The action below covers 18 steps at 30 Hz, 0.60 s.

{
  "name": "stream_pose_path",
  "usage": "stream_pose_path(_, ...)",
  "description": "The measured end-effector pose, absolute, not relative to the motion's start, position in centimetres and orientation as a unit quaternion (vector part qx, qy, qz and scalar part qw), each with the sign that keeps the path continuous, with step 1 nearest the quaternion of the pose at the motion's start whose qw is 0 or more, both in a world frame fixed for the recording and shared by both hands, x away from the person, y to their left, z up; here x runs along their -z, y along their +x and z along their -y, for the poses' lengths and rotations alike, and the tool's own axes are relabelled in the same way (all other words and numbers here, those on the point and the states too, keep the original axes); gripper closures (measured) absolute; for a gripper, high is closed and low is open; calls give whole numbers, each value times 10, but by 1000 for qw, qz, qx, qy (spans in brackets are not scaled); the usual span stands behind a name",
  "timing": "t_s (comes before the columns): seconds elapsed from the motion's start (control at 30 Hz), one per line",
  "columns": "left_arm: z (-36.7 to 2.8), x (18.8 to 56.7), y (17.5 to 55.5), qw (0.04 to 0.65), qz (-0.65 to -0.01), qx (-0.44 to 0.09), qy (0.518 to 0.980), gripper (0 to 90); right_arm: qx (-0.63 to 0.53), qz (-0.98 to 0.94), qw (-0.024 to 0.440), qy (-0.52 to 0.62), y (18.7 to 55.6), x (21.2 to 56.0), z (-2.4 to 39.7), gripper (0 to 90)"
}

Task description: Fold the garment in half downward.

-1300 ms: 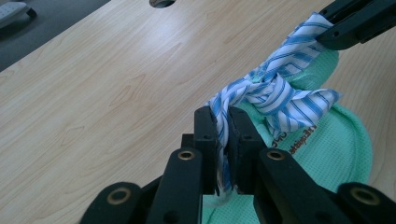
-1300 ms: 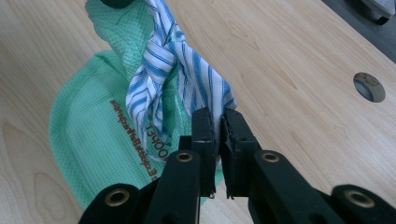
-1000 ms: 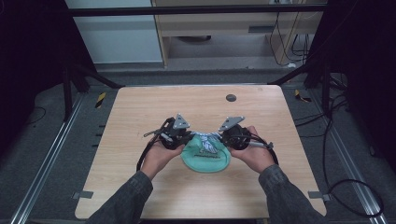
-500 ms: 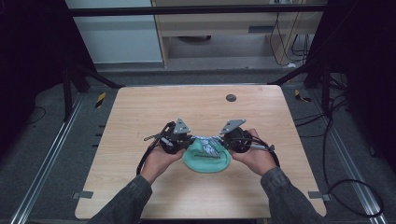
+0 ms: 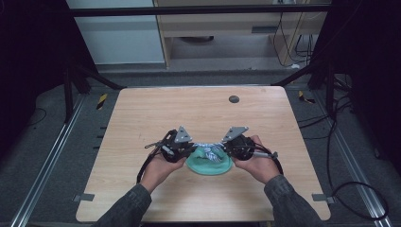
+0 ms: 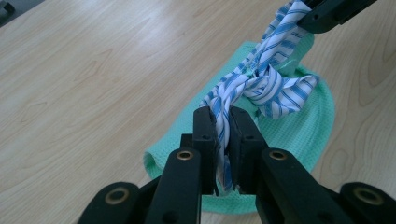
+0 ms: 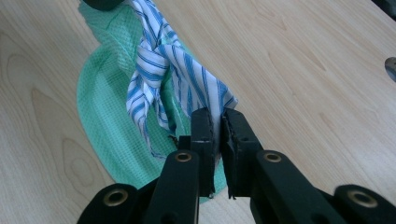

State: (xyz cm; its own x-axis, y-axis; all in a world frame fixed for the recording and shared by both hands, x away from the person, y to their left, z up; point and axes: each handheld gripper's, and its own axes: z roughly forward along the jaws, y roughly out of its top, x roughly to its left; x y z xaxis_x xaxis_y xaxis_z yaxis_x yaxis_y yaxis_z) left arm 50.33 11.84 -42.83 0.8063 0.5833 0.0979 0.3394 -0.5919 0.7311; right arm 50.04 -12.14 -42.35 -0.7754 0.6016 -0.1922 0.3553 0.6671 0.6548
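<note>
A blue-and-white striped cloth (image 5: 210, 150) is tied in a knot (image 6: 261, 84) over a green waffle-weave cloth (image 5: 208, 164) lying on the wooden table (image 5: 198, 113). My left gripper (image 6: 223, 122) is shut on one end of the striped cloth, left of the knot. My right gripper (image 7: 215, 122) is shut on the other end (image 7: 205, 100), right of the knot. The striped cloth is stretched between the two grippers above the green cloth (image 6: 299, 135). In the high view the left gripper (image 5: 191, 149) and the right gripper (image 5: 226, 147) face each other across the bundle.
A small dark round disc (image 5: 233, 99) sits near the table's far edge. Bare wood lies around the bundle on all sides. A dark frame and cables (image 5: 350, 189) stand beyond the table's sides.
Both hands have drawn slightly apart and the striped cloth now looks tauter between them. The green cloth has stayed in place.
</note>
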Motion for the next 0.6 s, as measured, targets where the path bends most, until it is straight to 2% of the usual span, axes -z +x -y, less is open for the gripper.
stream_pose_path(0.6, -119, 442, 496, 372, -263, -157, 876, 816, -310, -890, 194, 271, 488, 438, 124, 828)
